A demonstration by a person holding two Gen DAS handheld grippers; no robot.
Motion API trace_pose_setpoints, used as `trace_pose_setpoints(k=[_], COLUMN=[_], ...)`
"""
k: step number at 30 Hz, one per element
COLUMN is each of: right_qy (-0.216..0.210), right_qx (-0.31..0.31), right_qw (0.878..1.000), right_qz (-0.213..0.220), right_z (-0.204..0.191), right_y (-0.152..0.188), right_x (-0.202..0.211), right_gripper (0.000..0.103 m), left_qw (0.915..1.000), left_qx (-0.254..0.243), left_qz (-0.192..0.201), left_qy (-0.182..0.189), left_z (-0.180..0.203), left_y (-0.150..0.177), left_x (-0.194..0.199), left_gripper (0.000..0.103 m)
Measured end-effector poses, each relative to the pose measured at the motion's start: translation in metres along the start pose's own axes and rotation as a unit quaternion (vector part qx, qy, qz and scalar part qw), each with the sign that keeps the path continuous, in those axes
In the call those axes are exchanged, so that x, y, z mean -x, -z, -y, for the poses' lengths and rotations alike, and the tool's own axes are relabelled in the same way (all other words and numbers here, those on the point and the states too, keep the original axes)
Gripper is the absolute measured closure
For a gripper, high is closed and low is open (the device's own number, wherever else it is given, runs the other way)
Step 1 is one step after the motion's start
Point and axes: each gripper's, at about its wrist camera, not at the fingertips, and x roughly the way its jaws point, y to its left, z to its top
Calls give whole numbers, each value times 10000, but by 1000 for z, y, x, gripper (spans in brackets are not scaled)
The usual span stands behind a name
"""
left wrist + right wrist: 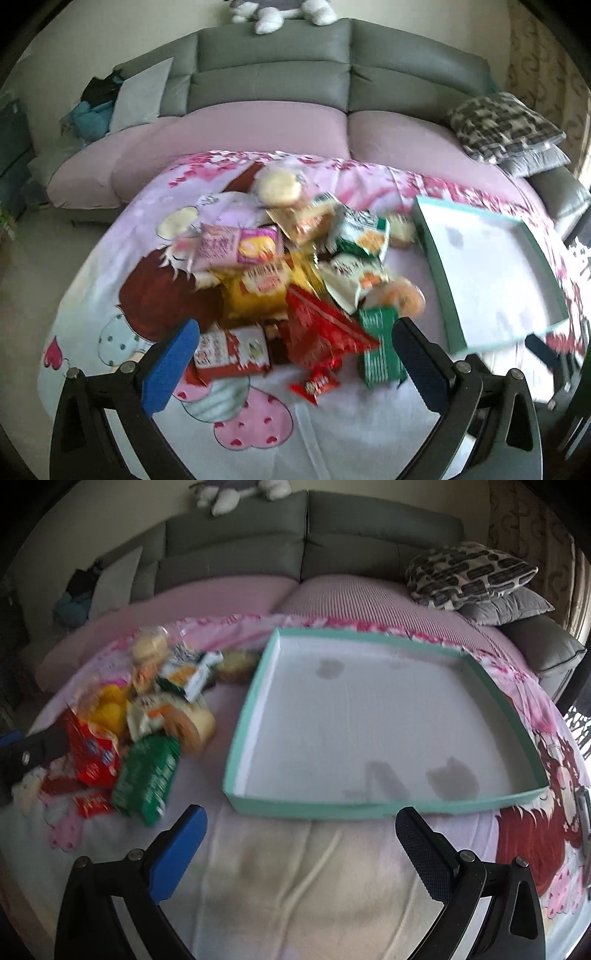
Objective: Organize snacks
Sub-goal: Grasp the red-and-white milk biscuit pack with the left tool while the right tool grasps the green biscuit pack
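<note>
A pile of snack packets lies on the pink printed cloth: a pink packet, a yellow bag, a red bag, a green packet and a small red packet. My left gripper is open just above the near side of the pile, empty. A shallow teal box with a white inside stands empty to the right of the pile. My right gripper is open and empty in front of the box's near edge.
A grey sofa with pink seat cushions runs behind the cloth. Patterned pillows lie at its right end, a pale cushion and dark clothes at its left. A plush toy sits on the sofa back.
</note>
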Motion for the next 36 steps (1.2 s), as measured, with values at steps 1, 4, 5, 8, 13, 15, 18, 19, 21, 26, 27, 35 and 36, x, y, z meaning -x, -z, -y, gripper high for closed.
trace_pose_setpoints(k=[1, 4, 5, 8, 13, 15, 18, 19, 21, 26, 27, 35, 36], right_qy=[14, -120, -223, -516, -697, -840, -982, -973, -949, -728, -715, -633, -622], right_qx=[3, 154, 206, 393, 403, 294, 393, 488, 654, 787, 768, 546, 522], right_qw=[10000, 9995, 9991, 9973, 9959, 9954, 9940, 9937, 9929, 9941, 9944, 9965, 9967], right_qz=[92, 245, 280, 355, 413, 352, 270, 270, 285, 150, 110, -40, -57], right_z=[-3, -20, -24, -41, -62, -71, -89, -97, -108, -120, -120, -111, -109], right_y=[-4, -11, -13, -14, -13, -13, -10, -9, -7, -2, -2, -3, -2], right_x=[0, 2, 3, 8, 9, 6, 4, 3, 2, -7, -10, -23, -23], right_gripper=[0, 0, 0, 0, 0, 0, 0, 0, 0, 0, 0, 3, 5], left_qw=[10000, 9995, 9990, 9969, 9942, 9919, 9874, 9872, 9878, 9894, 9892, 9857, 9850], left_qx=[53, 286, 429, 765, 987, 1134, 1409, 1425, 1398, 1292, 1278, 1394, 1426], left_qz=[-18, 28, 27, 59, -179, -257, -385, -413, -475, -640, -708, -904, -905], left_qy=[-42, -89, -118, -194, -391, -505, -614, -588, -503, -195, -143, -298, -353], left_z=[1, -3, -6, -16, -45, -61, -82, -84, -86, -77, -75, -74, -77], left_y=[-3, -14, -16, -14, 4, 12, 22, 24, 29, 34, 35, 41, 42], left_x=[2, 3, 3, 0, -12, -16, -23, -25, -32, -50, -56, -78, -80], left_gripper=[0, 0, 0, 0, 0, 0, 0, 0, 0, 0, 0, 0, 0])
